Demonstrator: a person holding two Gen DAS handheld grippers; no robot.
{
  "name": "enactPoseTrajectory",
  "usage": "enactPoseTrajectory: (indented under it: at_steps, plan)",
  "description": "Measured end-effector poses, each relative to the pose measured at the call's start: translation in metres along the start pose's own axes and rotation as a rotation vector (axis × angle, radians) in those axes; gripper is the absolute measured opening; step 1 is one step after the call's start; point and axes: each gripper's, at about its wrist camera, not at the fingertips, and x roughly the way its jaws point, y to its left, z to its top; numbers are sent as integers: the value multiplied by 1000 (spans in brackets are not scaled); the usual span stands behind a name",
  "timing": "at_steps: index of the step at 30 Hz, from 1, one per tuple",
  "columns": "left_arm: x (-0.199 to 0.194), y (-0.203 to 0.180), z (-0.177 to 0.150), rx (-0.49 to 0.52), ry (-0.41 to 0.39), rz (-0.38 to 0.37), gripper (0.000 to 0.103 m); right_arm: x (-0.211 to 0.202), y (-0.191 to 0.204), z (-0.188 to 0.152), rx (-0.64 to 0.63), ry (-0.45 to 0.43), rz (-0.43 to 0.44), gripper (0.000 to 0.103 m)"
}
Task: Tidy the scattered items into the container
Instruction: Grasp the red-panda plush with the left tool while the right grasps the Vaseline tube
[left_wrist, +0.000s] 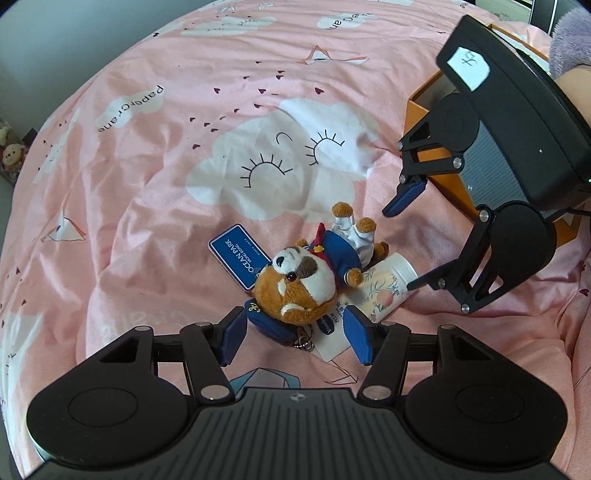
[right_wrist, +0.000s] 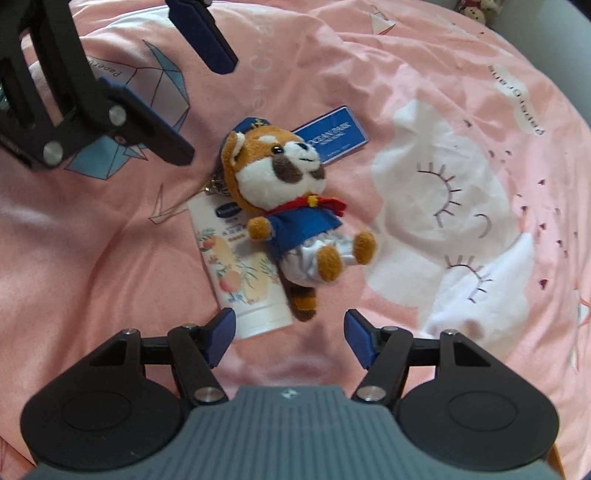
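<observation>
Blue card: flat rectangular tag on the pink printed bedspread, half under the toy; reads "OCEAN PARK".
Plush toy: brown-and-white stuffed animal in blue sailor suit, lying across card and tube.
Left gripper: your fingers spread, flanking the toy's capped head, likely lining up a grasp.
Lotion tube: white, peach-flower print, small blue oval logo unreadable.
Right gripper: spread wide, just beside the tube's cap end.
Orange cardboard box: open container, far right, well apart.
</observation>
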Motion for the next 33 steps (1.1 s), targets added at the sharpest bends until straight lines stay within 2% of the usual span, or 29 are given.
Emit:
enactPoseTrajectory:
  at_steps: [3, 10, 17, 22, 33]
  plan:
    - [5, 0, 0, 17, 6, 3, 69, 5, 5, 5, -18, 5, 22, 61]
    - [24, -2, 8, 86, 6, 5, 72, 15, 15, 13, -60, 24, 45, 61]
    - [51, -2, 14, 138, 60, -26, 72, 23, 15, 15, -66, 43, 65, 61]
    - [65, 0, 18, 136, 78, -56, 72, 28, 14, 16, -62, 51, 84, 61]
    - [88, 3, 19, 118, 111, -45, 74, 38, 17, 17, -58, 51, 92, 63]
